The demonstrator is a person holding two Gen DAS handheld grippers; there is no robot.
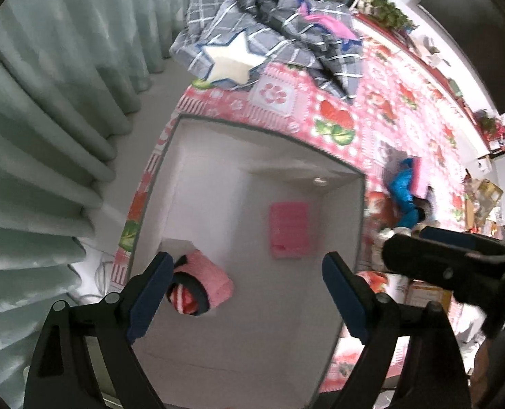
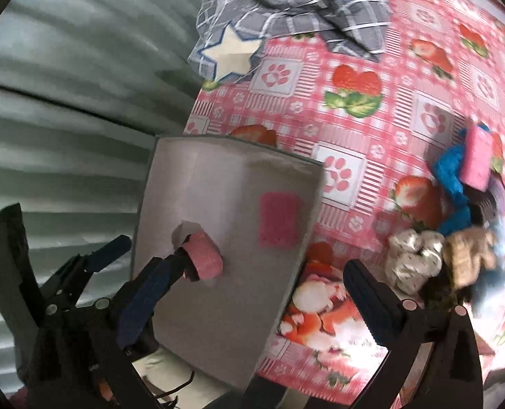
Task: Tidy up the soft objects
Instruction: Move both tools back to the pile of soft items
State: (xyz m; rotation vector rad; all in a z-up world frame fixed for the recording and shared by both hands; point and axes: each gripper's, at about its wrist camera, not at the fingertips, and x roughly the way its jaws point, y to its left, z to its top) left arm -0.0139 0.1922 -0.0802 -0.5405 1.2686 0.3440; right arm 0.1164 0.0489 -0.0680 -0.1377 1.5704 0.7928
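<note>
With both tongs, left [image 1: 243, 296] and right [image 2: 252, 301], spread empty, target the pile of soft fabric items [image 2: 457, 225] beside the white open box [image 1: 184, 177].

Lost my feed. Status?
Left gripper and right gripper open, empty. Two pink rolls in white box. More soft items waiting on bedspread. Nothing blocking.

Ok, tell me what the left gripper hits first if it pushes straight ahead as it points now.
Probably the bare floor of the white box: the open left gripper points into it, between the rolled pink sock and the folded pink cloth. Depth is unclear.
</note>
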